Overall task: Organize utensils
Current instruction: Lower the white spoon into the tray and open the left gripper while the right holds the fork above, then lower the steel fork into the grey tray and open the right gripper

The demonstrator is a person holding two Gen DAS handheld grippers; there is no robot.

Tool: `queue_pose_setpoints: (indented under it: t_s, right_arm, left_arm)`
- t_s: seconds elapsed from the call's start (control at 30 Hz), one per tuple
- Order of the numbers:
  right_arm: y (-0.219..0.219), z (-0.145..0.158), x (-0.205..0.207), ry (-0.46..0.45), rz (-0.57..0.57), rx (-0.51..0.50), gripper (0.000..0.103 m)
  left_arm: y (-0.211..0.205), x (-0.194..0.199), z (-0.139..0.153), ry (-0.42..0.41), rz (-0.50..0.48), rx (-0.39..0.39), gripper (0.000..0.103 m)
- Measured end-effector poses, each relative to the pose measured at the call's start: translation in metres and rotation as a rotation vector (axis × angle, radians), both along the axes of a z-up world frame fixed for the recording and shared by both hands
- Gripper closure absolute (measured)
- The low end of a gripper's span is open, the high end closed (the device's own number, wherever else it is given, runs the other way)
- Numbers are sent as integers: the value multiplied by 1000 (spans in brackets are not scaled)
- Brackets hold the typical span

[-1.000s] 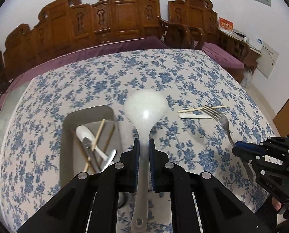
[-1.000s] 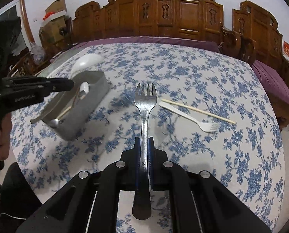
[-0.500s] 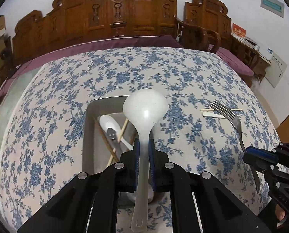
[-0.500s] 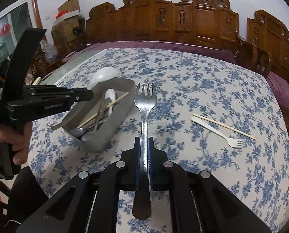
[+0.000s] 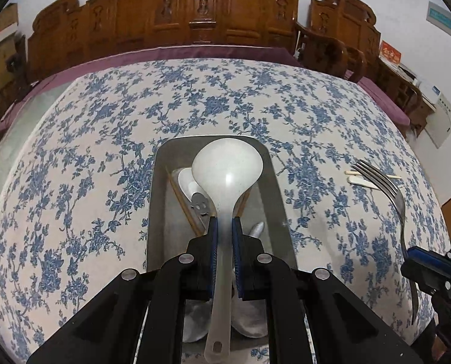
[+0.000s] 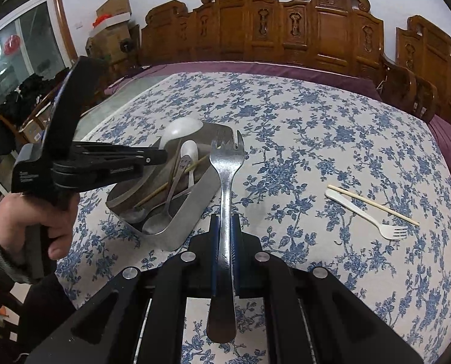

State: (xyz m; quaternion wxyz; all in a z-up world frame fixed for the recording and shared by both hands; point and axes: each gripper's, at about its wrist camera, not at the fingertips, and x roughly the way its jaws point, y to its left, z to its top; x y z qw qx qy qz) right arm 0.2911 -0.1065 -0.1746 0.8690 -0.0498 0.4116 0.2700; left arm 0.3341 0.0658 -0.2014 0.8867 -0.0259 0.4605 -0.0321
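My left gripper (image 5: 224, 224) is shut on the handle of a white ladle (image 5: 227, 172), whose bowl hangs over the metal tray (image 5: 158, 200). Inside the tray lie a white spoon (image 5: 186, 179), chopsticks and metal spoons. In the right wrist view the left gripper (image 6: 160, 156) reaches in from the left above the same tray (image 6: 192, 209). My right gripper (image 6: 225, 221) is shut on a metal fork (image 6: 227, 157), tines pointing away, just right of the tray. A white plastic fork (image 6: 365, 214) and one chopstick (image 6: 374, 201) lie on the cloth at the right.
The table wears a blue floral cloth (image 5: 82, 157) over a purple edge. Carved wooden chairs (image 6: 325, 27) line the far side. A person's hand (image 6: 40, 215) holds the left gripper's handle. Boxes and a window stand at the far left.
The left gripper has carried the ladle leftward until its bowl sits over the tray. The right gripper with the fork has shifted left, closer to the tray; the plastic fork now lies farther right.
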Motion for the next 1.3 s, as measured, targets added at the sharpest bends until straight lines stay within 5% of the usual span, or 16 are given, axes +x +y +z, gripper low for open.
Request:
queue_pose_setpoints:
  t_s: [0.43, 0.57, 1.3]
  right_arm:
    - [11, -6, 5, 15, 1, 0, 94]
    - [19, -6, 7, 16, 6, 3, 94]
    - [83, -15, 30, 75, 29, 41, 94]
  left_arm:
    - [12, 9, -4, 7, 21, -5, 94]
    - [18, 4, -1, 2, 23, -10, 80]
    - [64, -62, 30, -87, -11, 69, 62]
